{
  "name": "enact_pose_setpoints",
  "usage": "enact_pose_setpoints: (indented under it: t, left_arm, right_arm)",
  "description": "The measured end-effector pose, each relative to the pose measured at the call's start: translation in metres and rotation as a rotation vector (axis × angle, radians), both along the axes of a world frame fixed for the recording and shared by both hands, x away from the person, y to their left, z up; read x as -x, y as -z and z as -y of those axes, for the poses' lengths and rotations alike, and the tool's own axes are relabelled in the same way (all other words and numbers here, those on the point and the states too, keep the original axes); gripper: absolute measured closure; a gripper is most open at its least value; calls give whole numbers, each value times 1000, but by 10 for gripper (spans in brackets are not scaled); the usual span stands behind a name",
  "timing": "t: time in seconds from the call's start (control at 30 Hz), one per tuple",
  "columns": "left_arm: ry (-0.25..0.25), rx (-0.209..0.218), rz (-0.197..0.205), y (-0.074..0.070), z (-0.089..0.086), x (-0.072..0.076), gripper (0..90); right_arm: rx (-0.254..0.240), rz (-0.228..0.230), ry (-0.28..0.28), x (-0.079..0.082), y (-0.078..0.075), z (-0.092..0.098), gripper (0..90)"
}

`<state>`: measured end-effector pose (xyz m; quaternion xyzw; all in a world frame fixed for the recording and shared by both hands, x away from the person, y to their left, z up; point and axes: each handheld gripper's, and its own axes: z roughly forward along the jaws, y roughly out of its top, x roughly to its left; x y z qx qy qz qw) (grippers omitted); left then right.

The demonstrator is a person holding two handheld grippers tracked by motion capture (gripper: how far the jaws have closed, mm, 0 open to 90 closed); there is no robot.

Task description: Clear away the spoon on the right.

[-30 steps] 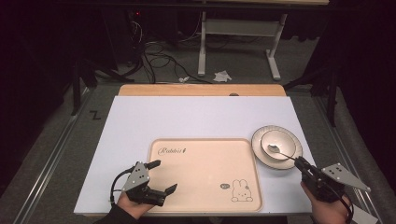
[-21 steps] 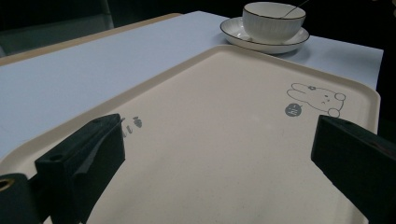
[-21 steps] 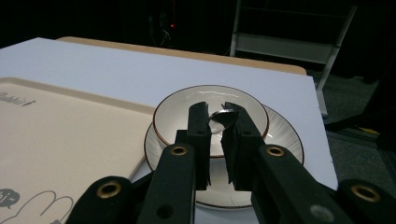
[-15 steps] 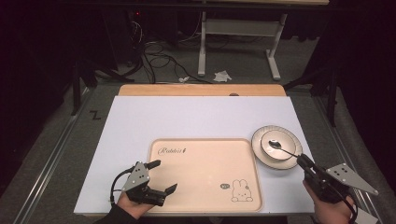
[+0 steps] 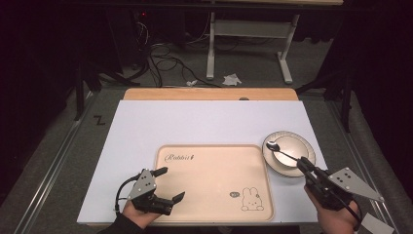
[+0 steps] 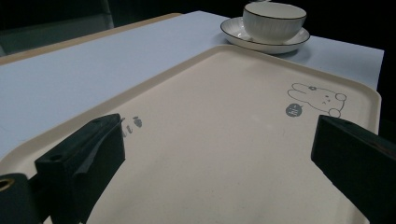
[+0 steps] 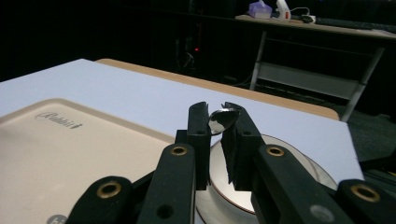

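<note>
The right hand-held gripper point(image 5: 303, 167) pinches a spoon point(image 5: 281, 152) over the bowl point(image 5: 287, 155) at frame right, ready to lift it. The left hand-held gripper point(image 5: 169, 185) waits spread by the tray point(image 5: 209, 165).

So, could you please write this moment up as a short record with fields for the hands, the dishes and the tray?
right gripper: jaws shut on the spoon's handle
spoon: metal, its bowl held over the bowl
bowl: white, dark rim, standing on the saucer
saucer: on the white table, right of the tray
left gripper: jaws open, nothing between them, at the tray's near left edge
tray: beige, rabbit drawing, nothing on it
table: white top
</note>
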<state>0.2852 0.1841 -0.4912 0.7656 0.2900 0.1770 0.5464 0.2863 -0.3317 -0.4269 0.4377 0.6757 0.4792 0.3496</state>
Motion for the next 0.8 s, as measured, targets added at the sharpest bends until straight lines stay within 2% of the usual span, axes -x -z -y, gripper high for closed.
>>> enact_pose_setpoints:
  t: [0.27,0.53,0.8]
  left_arm:
    - [0,1,-2,0,0,0,34]
    - [-2,2,-2,0,0,0,34]
    - [-1,4,-1,0,0,0,34]
  right_arm:
    - [-7,47,-47,4,-13,-13,838]
    - [-1,42,-108,1,-16,-42,838]
    - [29,29,-173,-5,-10,-72,838]
